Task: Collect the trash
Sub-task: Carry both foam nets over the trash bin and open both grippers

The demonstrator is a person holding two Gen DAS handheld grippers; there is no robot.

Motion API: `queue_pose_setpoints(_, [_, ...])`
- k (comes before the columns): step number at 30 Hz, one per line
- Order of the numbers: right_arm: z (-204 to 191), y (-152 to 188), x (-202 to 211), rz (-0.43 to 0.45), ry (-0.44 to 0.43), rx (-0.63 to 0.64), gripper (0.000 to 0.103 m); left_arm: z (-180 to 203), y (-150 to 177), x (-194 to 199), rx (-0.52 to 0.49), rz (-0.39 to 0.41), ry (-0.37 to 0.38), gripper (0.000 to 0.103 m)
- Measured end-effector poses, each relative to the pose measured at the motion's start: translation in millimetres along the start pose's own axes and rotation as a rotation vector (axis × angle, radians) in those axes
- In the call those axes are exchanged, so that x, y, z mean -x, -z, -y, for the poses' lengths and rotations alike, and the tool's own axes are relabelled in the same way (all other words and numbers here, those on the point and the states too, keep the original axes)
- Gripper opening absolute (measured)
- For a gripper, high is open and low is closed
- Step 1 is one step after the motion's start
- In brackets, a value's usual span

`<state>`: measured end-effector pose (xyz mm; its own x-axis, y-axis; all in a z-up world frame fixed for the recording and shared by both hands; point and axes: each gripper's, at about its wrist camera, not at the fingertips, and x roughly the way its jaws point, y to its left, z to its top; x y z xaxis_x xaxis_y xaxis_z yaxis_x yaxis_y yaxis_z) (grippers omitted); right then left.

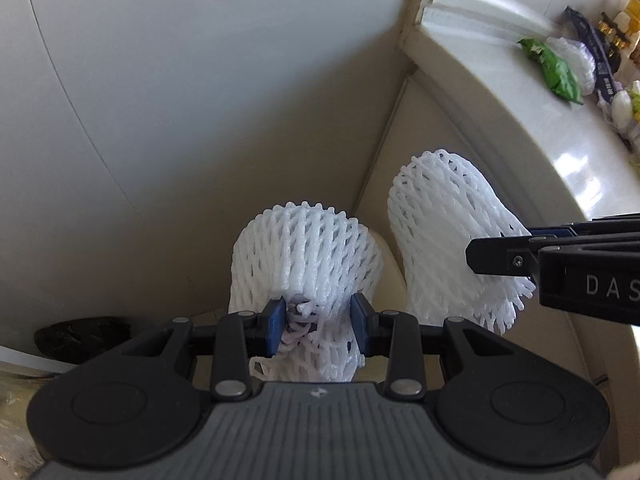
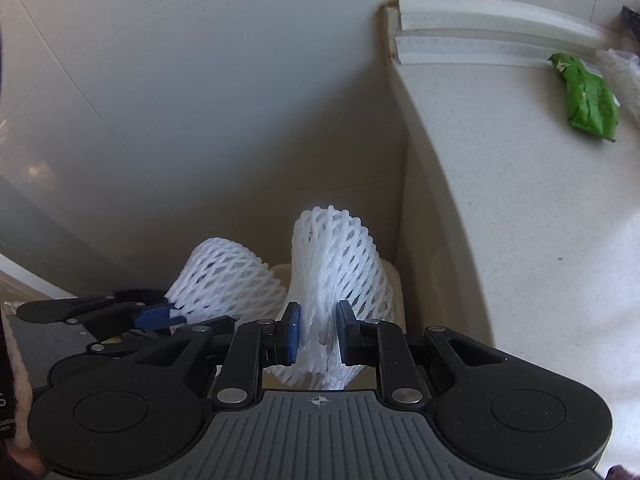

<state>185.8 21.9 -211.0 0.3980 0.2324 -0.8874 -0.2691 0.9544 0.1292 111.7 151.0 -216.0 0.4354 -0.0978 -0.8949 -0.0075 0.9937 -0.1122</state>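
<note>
Two white foam fruit nets are held in the air beside a white counter. My left gripper (image 1: 318,326) is shut on one foam net (image 1: 306,256), which stands up between its blue pads. My right gripper (image 2: 318,336) is shut on the other foam net (image 2: 338,268). In the left wrist view the right gripper (image 1: 520,258) comes in from the right, holding its net (image 1: 444,220). In the right wrist view the left gripper (image 2: 158,316) shows at the lower left with its net (image 2: 224,280). A cream-coloured bin rim (image 2: 396,280) shows just below and behind the nets.
A white counter (image 2: 520,200) runs along the right, with a green wrapper (image 2: 586,96) and another white foam net (image 1: 576,60) near its back edge. Several other packages (image 1: 620,80) lie further along the counter. A dark crumpled bag (image 1: 80,336) lies low at the left. A pale wall stands ahead.
</note>
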Motion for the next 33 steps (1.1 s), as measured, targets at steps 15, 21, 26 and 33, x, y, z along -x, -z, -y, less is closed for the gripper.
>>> queue_pose_setpoints(15, [5,2,-77,-0.157,0.008,0.038,0.019,-10,8,-61,-0.003,-0.063,0.038,0.034])
queue_pose_setpoints(21, [7,-3,-86,-0.161,0.023,0.038,0.026,-12,11,-65,-0.021,-0.056,0.048,0.047])
queue_pose_setpoints(26, [3,-4,-84,-0.154,0.02,0.006,0.062,-14,14,-63,-0.017,-0.046,0.058,0.073])
queue_pose_setpoints(33, [-5,-3,-81,-0.152,0.015,0.019,0.067,-17,15,-60,-0.008,-0.05,0.062,0.081])
